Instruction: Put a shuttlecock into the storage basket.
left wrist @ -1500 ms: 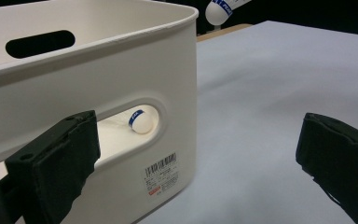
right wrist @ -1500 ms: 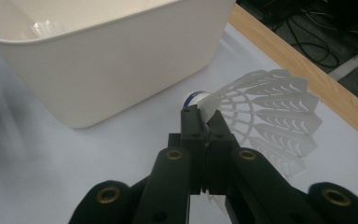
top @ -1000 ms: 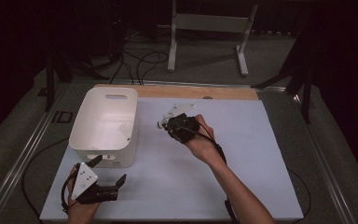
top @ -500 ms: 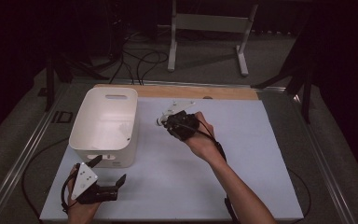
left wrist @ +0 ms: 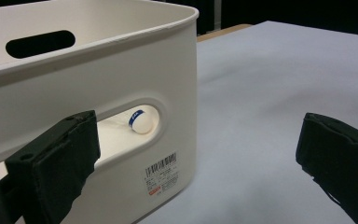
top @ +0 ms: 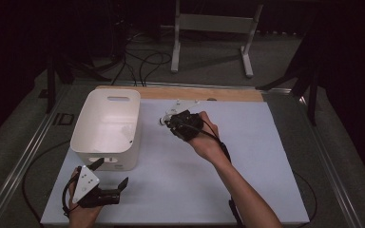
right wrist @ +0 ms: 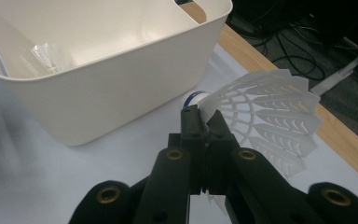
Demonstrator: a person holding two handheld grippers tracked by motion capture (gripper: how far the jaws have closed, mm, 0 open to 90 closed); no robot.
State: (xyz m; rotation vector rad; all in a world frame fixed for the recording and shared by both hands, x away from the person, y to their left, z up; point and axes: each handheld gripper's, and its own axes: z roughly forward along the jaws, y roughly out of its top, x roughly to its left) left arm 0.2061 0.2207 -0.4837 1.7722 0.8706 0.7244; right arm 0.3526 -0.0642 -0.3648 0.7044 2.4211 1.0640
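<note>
Since the earlier frames little has changed: the left gripper [top: 105,186] has kept its place at the near left of the worktop [top: 266,180], and the right gripper [top: 168,122] has barely shifted beside the bin [top: 105,124]. The left jaws stand wide apart with nothing between them, just short of the bin's near wall, through whose handle slot a shuttlecock cork shows. Open worktop runs right and near of the bin. The right jaws are clamped on a shuttlecock [right wrist: 265,119], gripped on its skirt beside the cork, held just right of the bin's rim. The right forearm reaches in diagonally from the near edge, wrist bent towards the bin.
</note>
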